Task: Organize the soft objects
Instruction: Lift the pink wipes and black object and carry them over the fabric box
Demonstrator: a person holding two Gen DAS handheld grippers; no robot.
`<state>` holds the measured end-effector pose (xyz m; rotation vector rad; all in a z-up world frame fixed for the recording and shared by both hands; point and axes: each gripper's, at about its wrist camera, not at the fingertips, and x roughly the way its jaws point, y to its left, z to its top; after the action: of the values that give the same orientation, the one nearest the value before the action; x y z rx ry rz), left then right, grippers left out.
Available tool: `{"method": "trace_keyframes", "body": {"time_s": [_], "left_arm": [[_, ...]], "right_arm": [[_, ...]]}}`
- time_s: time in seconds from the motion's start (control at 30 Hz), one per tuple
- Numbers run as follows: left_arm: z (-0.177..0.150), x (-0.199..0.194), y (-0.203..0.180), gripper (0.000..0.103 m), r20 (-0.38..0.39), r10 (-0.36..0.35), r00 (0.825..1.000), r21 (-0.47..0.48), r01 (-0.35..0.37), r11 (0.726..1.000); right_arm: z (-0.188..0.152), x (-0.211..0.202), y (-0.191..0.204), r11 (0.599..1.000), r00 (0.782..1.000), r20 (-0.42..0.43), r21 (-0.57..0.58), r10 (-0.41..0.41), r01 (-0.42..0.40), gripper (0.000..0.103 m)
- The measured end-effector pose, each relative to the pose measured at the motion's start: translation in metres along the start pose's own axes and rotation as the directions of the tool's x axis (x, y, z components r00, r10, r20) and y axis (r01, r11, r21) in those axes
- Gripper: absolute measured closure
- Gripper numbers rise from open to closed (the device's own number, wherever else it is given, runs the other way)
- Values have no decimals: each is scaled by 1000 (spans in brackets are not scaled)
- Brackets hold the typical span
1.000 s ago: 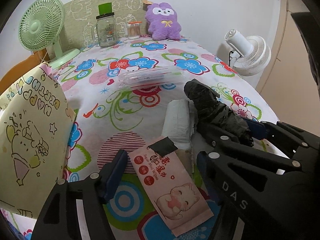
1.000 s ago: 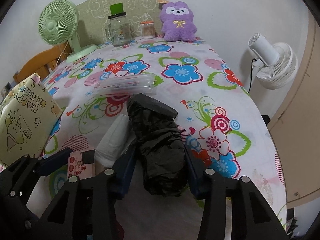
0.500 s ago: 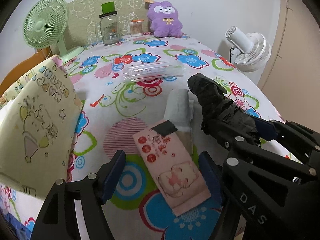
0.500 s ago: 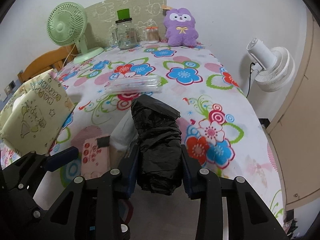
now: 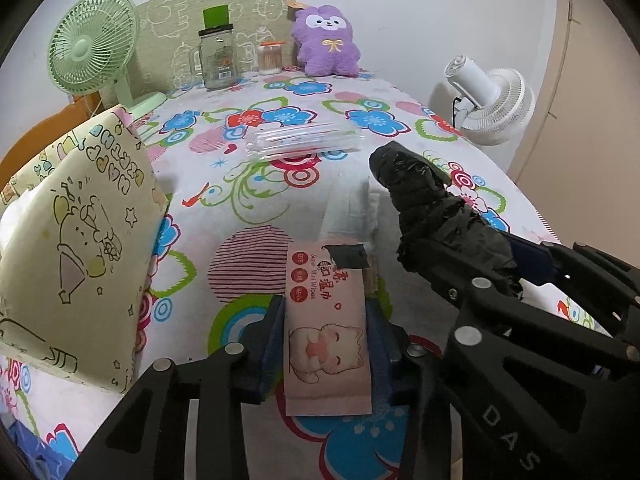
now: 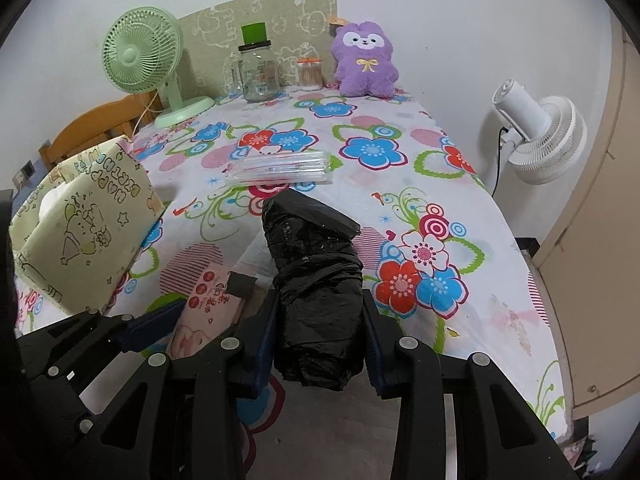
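Two fans (image 6: 140, 56) behind, gift bag (image 5: 76, 240) left, plush (image 6: 366, 60) far

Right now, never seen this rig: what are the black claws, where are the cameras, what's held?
No robot arm: a person holds a hand-held gripper in each hand, each carrying a fisheye camera looking along its fingers. The left hand-held gripper is closing its jaws on a pink wet-wipes pack. The right hand-held gripper clamps a black plastic bundle. On the flowered tablecloth also lie a clear packet, a yellow tissue box, a jar and a purple plush.
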<state>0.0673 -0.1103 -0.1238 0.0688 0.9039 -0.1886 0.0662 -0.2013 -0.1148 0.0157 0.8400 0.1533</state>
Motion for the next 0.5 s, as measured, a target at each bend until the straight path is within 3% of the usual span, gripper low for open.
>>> {"method": "trace_keyframes", "body": {"time_s": [0.5], "left_arm": [[7, -23, 4, 64, 43, 26, 999, 2, -26, 1000]], "right_arm": [[8, -21, 6, 1000, 999, 35, 20, -14, 13, 62]]}}
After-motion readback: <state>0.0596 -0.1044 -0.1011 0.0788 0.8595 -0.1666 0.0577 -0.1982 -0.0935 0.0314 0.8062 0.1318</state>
